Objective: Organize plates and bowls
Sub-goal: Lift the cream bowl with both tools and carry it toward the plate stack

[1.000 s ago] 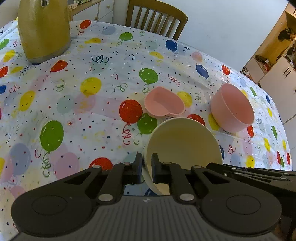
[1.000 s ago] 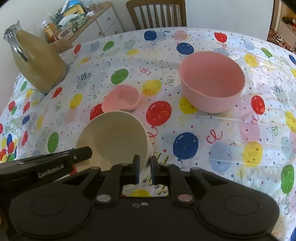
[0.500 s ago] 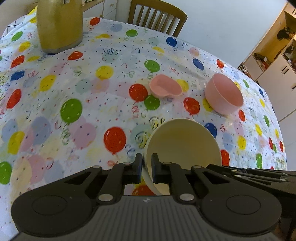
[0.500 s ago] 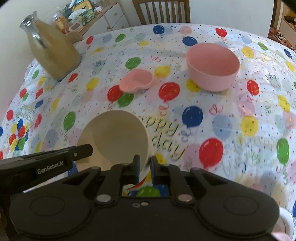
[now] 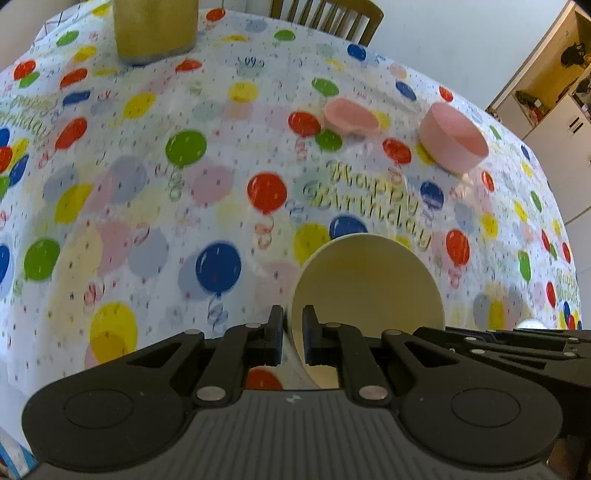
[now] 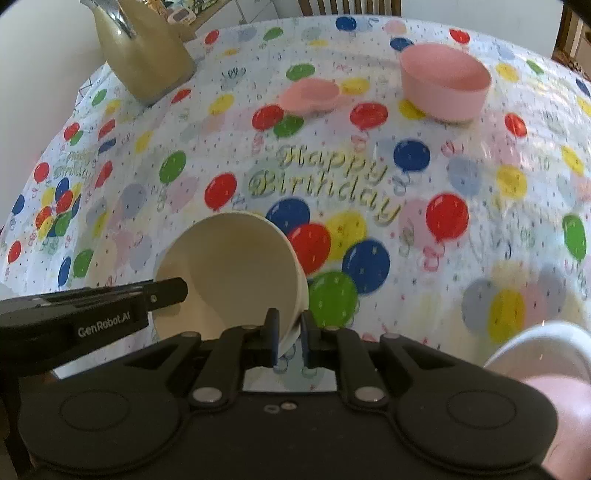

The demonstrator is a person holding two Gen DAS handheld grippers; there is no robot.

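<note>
Cream bowl [image 5: 364, 280] is clamped at opposite rims by left gripper [image 5: 293, 332] and right gripper [image 6: 287, 338], above open tablecloth [image 5: 147, 206].

We see the cream round bowl [image 5: 365, 284] raised above the balloon-printed tablecloth [image 5: 147, 206]. Beyond it, a small pink heart-shaped dish [image 5: 351, 116] lies left of a deep pink round bowl [image 5: 452, 142], well apart. A mustard-yellow jug [image 6: 144, 51] stands far left, a wooden chair [image 5: 328, 16] behind the table.
</note>
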